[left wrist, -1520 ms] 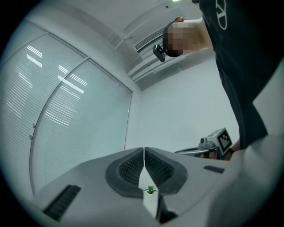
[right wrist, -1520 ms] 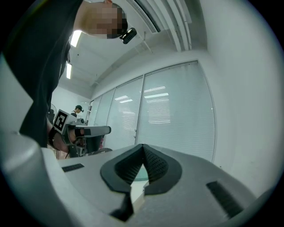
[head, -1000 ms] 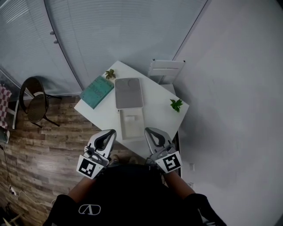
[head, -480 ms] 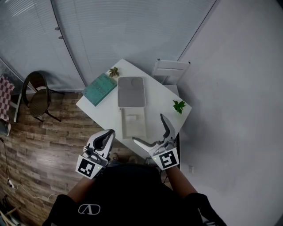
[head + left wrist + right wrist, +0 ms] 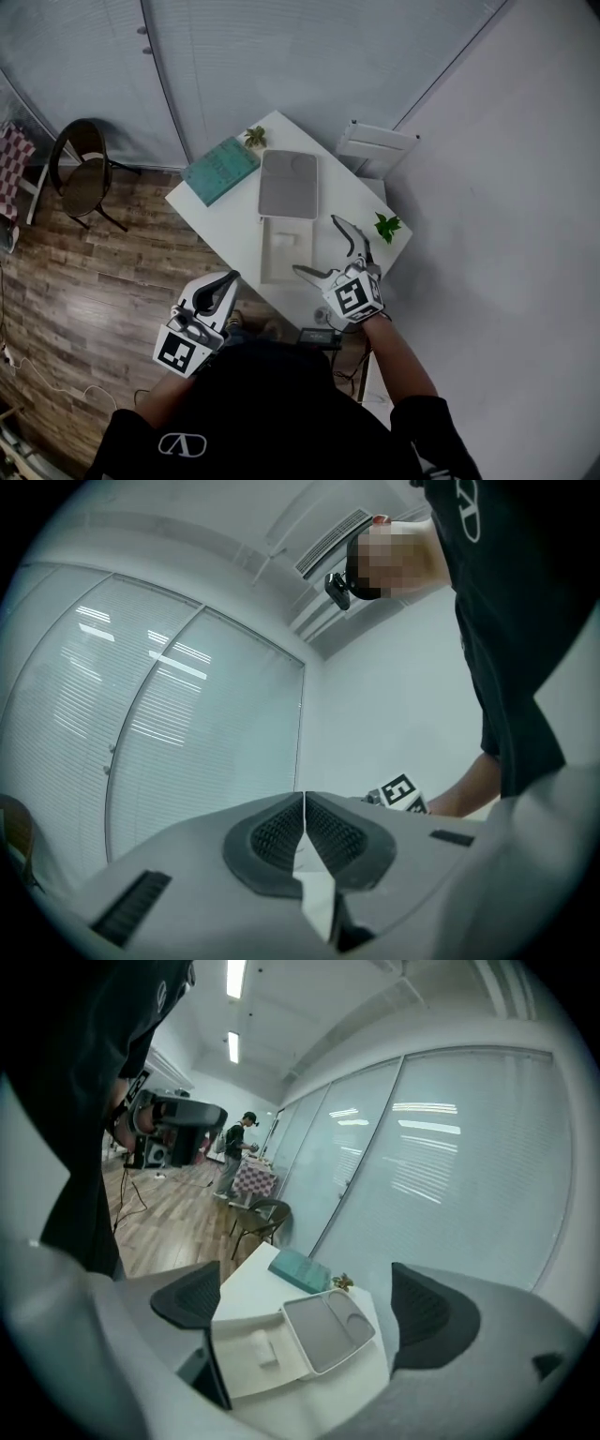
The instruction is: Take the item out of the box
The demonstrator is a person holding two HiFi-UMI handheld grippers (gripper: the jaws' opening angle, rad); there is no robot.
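An open white box (image 5: 281, 267) lies on the white table (image 5: 225, 220), with its grey lid (image 5: 288, 184) lying flat just beyond it. A small white item (image 5: 284, 240) rests inside the box. My right gripper (image 5: 316, 246) hangs open over the box's right side, nothing between its fingers. In the right gripper view the box (image 5: 246, 1382), the item (image 5: 264, 1349) and the lid (image 5: 328, 1330) lie ahead, between the wide jaws of the right gripper (image 5: 309, 1307). My left gripper (image 5: 211, 291) is shut and empty, off the table's near edge. The left gripper (image 5: 305, 832) points up at the window wall.
A teal book (image 5: 221, 169) and a small plant (image 5: 255, 137) sit at the table's far corner. A green sprig (image 5: 386, 226) lies at the right edge. A white chair (image 5: 375, 150) stands beyond the table, a dark chair (image 5: 82, 178) on the wooden floor at left.
My right gripper went from shut to wide open and moved forward from the table's near edge to over the box. The left gripper stayed shut and low.
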